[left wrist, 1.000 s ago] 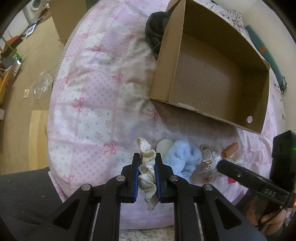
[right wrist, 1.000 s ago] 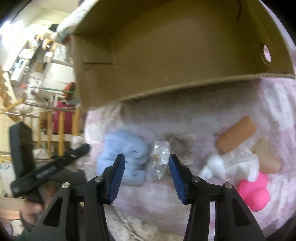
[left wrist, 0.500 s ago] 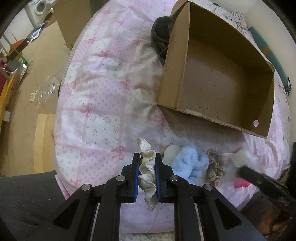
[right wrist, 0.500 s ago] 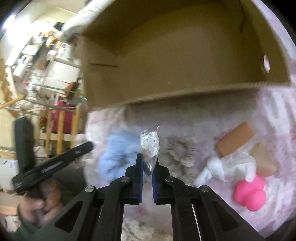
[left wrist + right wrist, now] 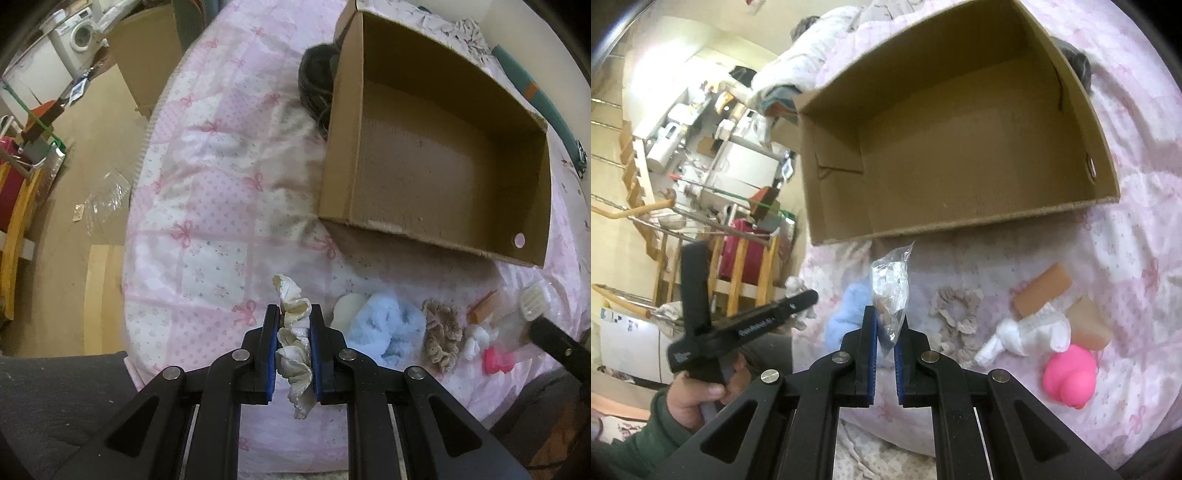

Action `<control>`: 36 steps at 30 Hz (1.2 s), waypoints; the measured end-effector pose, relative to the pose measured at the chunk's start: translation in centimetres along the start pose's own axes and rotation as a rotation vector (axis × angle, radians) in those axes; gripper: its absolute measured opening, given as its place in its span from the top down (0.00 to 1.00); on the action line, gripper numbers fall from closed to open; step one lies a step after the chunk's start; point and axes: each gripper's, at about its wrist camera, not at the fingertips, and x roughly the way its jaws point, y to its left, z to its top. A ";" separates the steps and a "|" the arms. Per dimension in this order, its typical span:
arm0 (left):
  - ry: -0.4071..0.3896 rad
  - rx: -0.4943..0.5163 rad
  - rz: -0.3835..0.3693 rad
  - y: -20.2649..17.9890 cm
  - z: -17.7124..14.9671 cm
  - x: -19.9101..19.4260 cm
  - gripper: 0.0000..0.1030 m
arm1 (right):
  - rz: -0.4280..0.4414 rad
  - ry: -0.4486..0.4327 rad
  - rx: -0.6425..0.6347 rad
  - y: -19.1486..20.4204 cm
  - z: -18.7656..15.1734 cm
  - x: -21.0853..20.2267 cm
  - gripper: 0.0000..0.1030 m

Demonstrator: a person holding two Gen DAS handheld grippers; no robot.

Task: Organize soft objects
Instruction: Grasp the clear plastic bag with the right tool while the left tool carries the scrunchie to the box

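Observation:
My left gripper [image 5: 294, 314] is shut on a cream satin scrunchie [image 5: 293, 339] and holds it above the bed's near edge. My right gripper [image 5: 885, 314] is shut on a small clear plastic packet [image 5: 891, 291], lifted off the bed in front of the open cardboard box [image 5: 960, 229], which also shows in the left wrist view [image 5: 432, 229]. On the pink quilt lie a blue fluffy scrunchie [image 5: 386, 328], a beige scrunchie [image 5: 441, 334] [image 5: 955, 308], a white plush piece [image 5: 1027, 332], a pink squishy [image 5: 1069, 378] and brown sponge blocks [image 5: 1043, 286].
A dark bundle [image 5: 317, 85] lies beside the box's far left corner. The quilt [image 5: 207, 206] ends at the left, with bare floor [image 5: 74, 177] and a plastic wrapper [image 5: 105, 203] beyond. A white round pad [image 5: 347, 308] lies next to the blue scrunchie.
My right gripper closed on the clear packet and lifted it off the bed. Both grippers have risen and drawn back; the left still holds the cream scrunchie.

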 end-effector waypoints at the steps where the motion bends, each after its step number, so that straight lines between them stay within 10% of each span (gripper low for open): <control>1: -0.011 -0.006 0.000 0.1 0.1 -0.4 0.87 | 0.012 -0.012 -0.005 0.1 0.1 -0.4 0.90; 13: -0.215 0.041 -0.018 -3.8 6.4 -6.9 0.87 | 0.067 -0.149 -0.055 1.2 5.0 -5.2 0.90; 36: -0.156 0.126 0.054 -11.2 11.8 1.4 0.86 | -0.024 -0.134 0.033 -3.6 10.3 -0.2 0.90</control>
